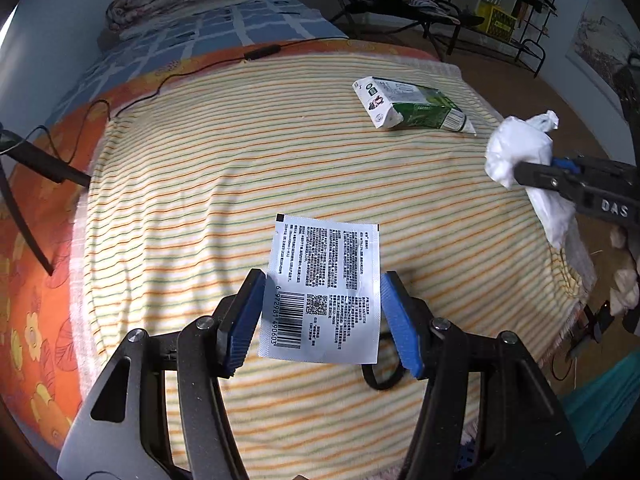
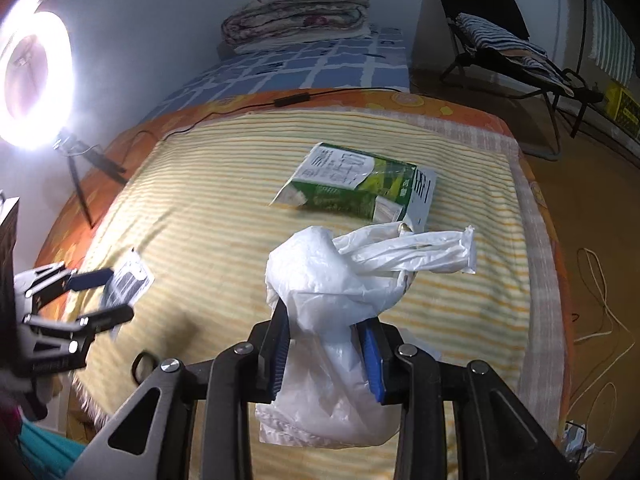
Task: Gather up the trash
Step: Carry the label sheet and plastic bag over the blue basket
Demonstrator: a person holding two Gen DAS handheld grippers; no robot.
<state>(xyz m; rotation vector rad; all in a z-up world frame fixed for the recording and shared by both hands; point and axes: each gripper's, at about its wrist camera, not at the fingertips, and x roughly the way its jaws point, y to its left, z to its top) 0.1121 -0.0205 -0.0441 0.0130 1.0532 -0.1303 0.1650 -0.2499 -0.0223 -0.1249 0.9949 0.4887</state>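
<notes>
- The job looks partly done: each claw has a piece of rubbish in it, while a green and white drink carton (image 2: 352,188) lies uncollected on the striped blanket (image 1: 200,200), over on the far right of the bed.
- No bin shows in either view, so I cannot tell where the rubbish is meant to end up.
- The left gripper (image 1: 322,316) stands roughly half open, its blue pads against the two side edges of a flat white sachet (image 1: 322,288) printed with a barcode. The packet appears lifted clear of the blanket, so I judge it pinched by its edges.
- The right gripper (image 2: 326,350) is closed in partway on a crumpled white plastic bag (image 2: 340,292), which bulges above and below the pads and hangs in the air just short of the carton.
- The carton is probably what remains to be picked up.
</notes>
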